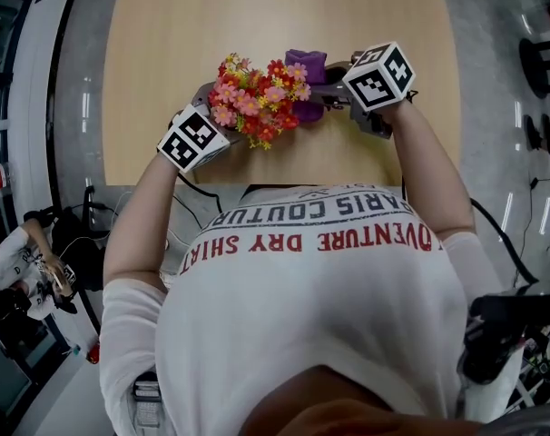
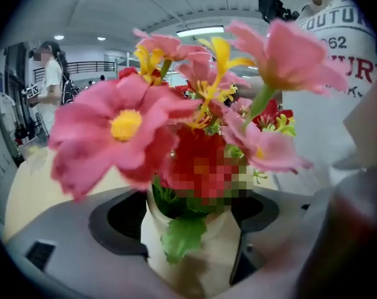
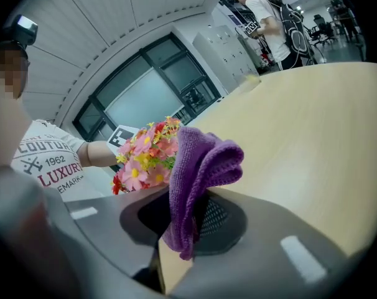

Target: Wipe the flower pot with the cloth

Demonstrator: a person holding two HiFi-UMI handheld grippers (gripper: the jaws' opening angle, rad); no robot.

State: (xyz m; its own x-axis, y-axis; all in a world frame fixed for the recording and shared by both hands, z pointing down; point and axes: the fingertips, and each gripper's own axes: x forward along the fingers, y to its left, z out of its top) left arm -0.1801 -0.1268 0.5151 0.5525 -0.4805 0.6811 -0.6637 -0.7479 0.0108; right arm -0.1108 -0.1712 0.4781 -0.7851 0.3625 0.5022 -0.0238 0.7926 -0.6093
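Wooden table [image 1: 166, 71]; flower pot [image 2: 216, 254] visible only in left gripper view

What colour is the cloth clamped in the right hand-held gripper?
Purple: the folded textured cloth shows best in the right gripper view.

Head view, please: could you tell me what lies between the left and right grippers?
Between the left gripper and the right gripper, the head view shows the flower bunch, then the purple cloth.

Bright overhead light, fisheye-warped edges
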